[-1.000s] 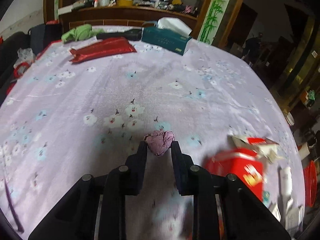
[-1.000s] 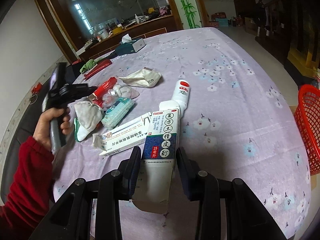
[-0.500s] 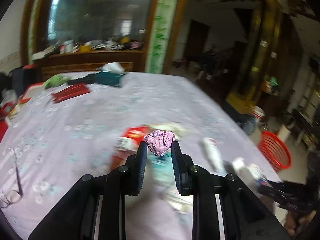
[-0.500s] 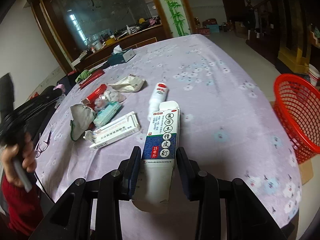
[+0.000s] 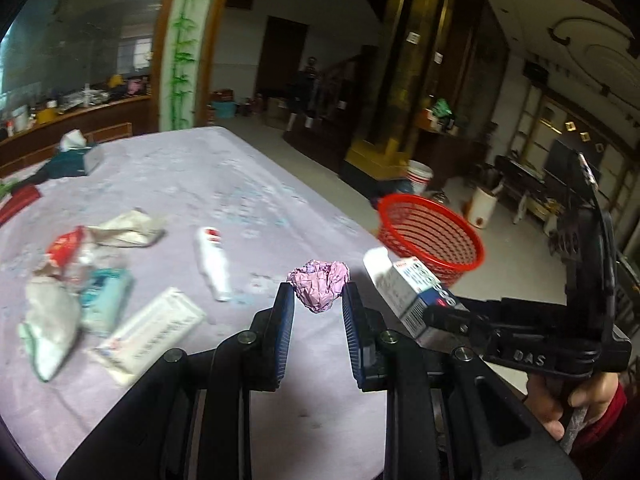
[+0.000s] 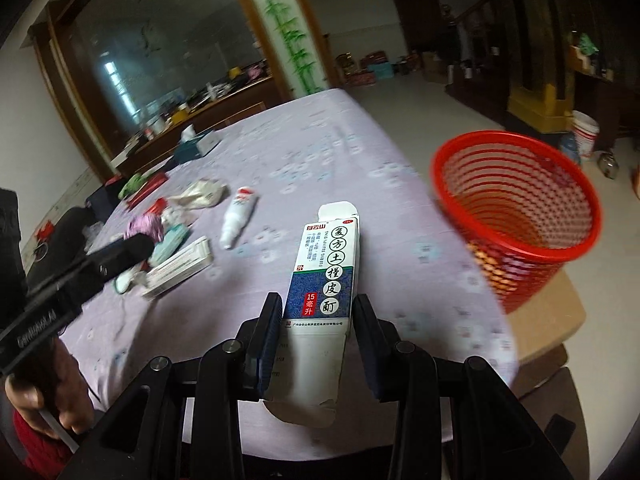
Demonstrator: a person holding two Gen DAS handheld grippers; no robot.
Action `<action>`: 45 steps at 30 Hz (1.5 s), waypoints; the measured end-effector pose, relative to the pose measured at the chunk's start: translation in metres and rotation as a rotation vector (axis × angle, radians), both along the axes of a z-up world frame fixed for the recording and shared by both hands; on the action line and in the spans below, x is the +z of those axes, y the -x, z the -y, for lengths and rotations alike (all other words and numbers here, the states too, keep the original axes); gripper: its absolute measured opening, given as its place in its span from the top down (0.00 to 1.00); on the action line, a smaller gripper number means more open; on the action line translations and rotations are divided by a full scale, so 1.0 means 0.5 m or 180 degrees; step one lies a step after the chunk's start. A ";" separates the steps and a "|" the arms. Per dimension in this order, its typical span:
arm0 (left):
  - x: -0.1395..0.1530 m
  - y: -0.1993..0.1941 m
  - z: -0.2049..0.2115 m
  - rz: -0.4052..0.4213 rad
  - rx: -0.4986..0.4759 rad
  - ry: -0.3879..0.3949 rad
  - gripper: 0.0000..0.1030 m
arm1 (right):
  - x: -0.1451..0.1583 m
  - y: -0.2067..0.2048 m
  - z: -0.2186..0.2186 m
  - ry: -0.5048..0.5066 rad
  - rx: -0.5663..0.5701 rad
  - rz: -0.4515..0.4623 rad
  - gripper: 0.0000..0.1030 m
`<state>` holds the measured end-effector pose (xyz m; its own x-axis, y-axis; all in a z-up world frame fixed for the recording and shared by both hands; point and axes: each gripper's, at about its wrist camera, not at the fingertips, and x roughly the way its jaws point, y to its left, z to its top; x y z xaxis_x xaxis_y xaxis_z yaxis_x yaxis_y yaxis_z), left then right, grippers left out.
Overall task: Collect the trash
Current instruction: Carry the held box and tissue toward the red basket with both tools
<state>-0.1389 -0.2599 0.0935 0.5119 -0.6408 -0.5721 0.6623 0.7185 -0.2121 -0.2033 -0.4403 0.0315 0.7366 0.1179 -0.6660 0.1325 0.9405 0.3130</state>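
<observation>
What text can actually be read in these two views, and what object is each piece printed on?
"复方土槿皮酊": down the medicine box clamped in the right gripper.
"15毫升": red panel on that box.
"白云山": red tag at that box's top.
"DAS": moulded on the right gripper's black body in the left wrist view.
Box's small print, the white tube and the flat white carton: too blurred to read.
Left gripper's pink paper wad: no text.
</observation>
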 end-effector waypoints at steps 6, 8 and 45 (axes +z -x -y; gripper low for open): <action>-0.014 0.018 0.030 -0.0071 -0.0137 -0.0010 0.77 | -0.007 0.012 0.039 -0.0056 -0.0153 -0.0062 0.62; -0.015 0.020 0.033 -0.0088 -0.0170 -0.0008 0.77 | -0.004 0.016 0.044 -0.0061 -0.0177 -0.0051 0.62; -0.031 0.030 0.002 -0.0193 -0.0049 0.0022 0.77 | 0.003 0.017 -0.003 -0.0039 0.0007 -0.0030 0.62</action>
<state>-0.1539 -0.2610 0.0780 0.4665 -0.6524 -0.5973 0.6590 0.7068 -0.2573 -0.2118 -0.4388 0.0331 0.7300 0.1277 -0.6714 0.1334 0.9369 0.3232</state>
